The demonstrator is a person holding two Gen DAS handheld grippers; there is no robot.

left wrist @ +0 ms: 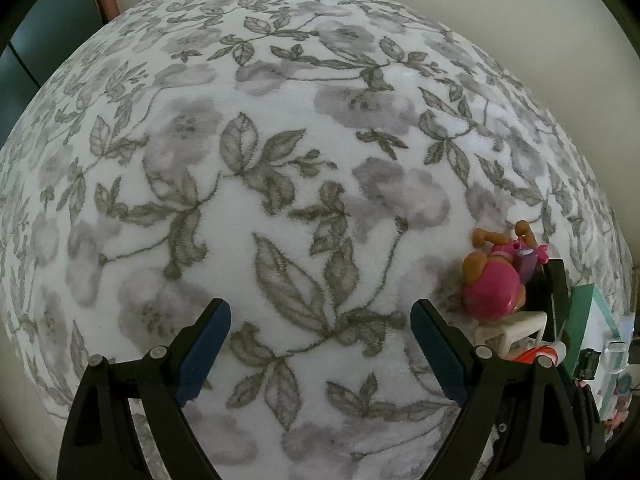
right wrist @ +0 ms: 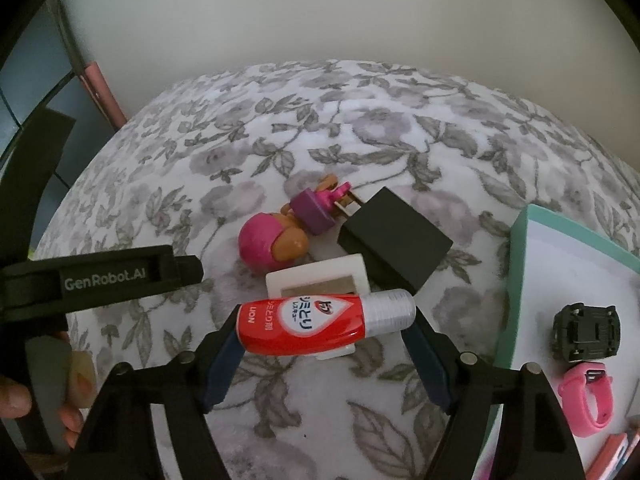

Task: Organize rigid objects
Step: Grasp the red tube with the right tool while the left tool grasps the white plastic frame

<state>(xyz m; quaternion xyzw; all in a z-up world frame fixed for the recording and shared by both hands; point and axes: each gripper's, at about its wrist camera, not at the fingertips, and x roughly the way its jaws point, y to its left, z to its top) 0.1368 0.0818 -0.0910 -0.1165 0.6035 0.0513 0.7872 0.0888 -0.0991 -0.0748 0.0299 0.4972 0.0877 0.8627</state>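
A red bottle with a silver cap lies crosswise between the fingers of my right gripper, above a white square frame; the jaws stand wide and touch its ends lightly or not at all. Beyond lie a pink toy figure and a black box. My left gripper is open and empty over the floral blanket; the toy figure lies to its right. The left gripper body shows at the left of the right wrist view.
A teal-rimmed white tray at the right holds a black toy car, a pink watch and an orange item. A wall stands behind the blanket.
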